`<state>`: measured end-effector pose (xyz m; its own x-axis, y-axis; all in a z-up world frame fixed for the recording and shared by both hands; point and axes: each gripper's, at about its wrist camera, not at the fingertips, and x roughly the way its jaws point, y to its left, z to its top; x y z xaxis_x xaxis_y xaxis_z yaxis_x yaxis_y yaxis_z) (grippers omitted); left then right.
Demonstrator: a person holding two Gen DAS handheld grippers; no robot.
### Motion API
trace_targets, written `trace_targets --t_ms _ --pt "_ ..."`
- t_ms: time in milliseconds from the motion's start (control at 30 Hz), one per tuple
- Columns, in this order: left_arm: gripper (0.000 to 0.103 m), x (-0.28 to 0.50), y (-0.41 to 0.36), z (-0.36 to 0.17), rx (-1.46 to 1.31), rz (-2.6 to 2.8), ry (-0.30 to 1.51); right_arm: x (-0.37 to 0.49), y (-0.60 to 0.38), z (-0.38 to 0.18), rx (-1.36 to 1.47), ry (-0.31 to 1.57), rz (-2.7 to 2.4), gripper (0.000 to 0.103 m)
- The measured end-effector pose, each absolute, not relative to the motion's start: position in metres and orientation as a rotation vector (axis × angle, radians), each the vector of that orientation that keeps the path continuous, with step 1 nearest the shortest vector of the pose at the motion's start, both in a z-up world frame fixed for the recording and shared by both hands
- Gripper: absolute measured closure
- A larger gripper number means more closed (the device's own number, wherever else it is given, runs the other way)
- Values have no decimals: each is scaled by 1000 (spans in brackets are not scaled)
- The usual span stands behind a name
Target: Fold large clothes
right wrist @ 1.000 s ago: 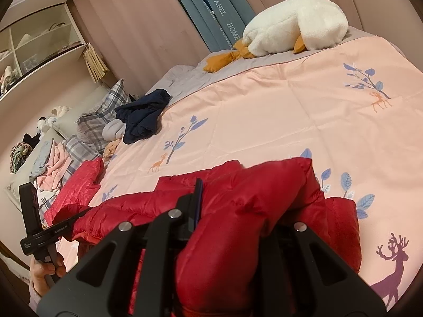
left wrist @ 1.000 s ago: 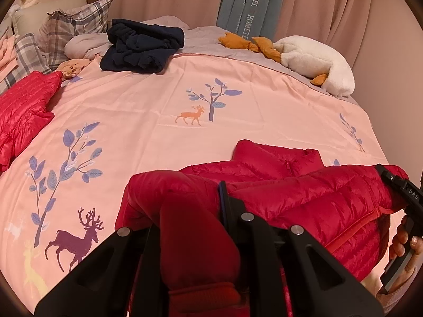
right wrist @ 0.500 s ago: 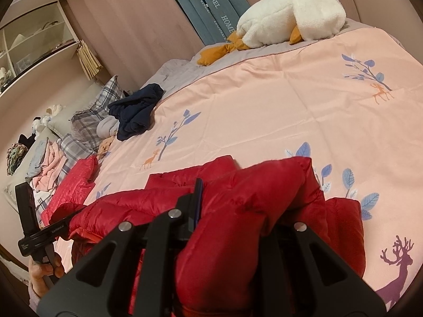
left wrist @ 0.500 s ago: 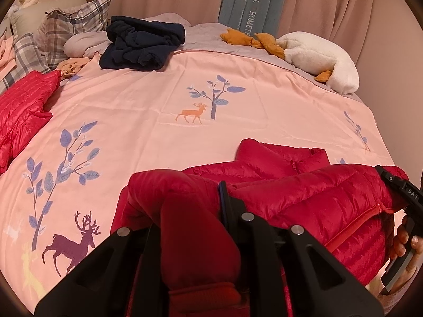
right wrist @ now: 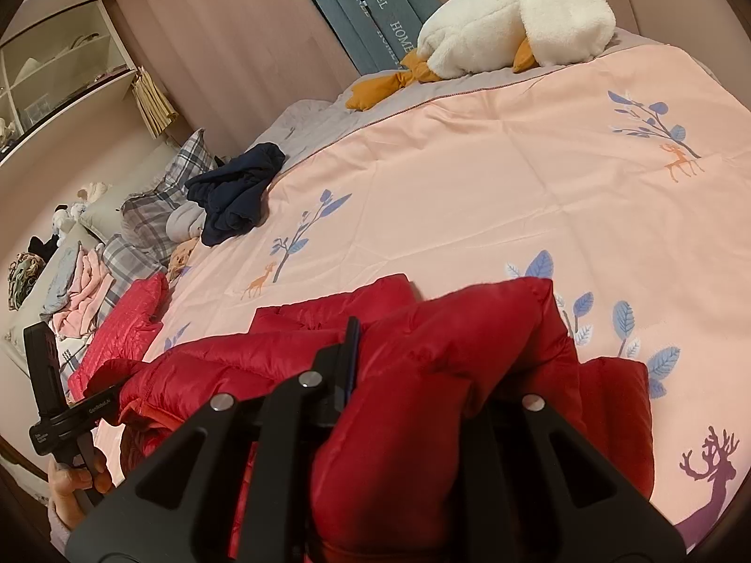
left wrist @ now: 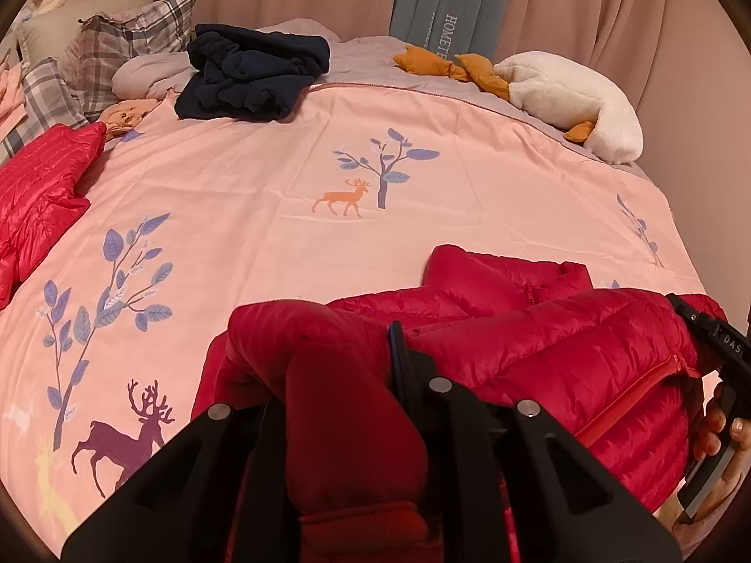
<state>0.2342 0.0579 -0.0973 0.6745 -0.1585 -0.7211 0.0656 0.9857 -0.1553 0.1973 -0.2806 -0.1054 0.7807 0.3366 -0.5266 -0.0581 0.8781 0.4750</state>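
Observation:
A red puffer jacket (left wrist: 540, 328) lies on the near part of the pink printed bedspread (left wrist: 281, 178); it also shows in the right wrist view (right wrist: 281, 356). My left gripper (left wrist: 347, 375) is shut on a bunched red fold of the jacket at its left end. My right gripper (right wrist: 413, 375) is shut on another thick fold at the jacket's right end. Both folds are held a little above the bed, and the jacket's collar points away from me. The right gripper's body shows at the right edge of the left wrist view (left wrist: 718, 342).
A second red puffer garment (left wrist: 37, 187) lies at the left. A dark navy garment (left wrist: 249, 70) sits at the far side. A white plush goose (left wrist: 572, 98) lies far right. Plaid pillows (left wrist: 122, 42) and pink clothes (right wrist: 84, 286) are far left. Curtains stand behind.
Both grippers have moved forward slightly over the bed with the red jacket still held; the far objects sit a little higher and nearer in both views.

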Motion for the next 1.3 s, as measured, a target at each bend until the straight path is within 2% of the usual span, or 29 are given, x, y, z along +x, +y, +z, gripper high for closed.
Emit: trace_targets --t_ms 1300 --pt "86 261 56 -111 -103 -118 878 222 -281 -115 447 712 200 88"
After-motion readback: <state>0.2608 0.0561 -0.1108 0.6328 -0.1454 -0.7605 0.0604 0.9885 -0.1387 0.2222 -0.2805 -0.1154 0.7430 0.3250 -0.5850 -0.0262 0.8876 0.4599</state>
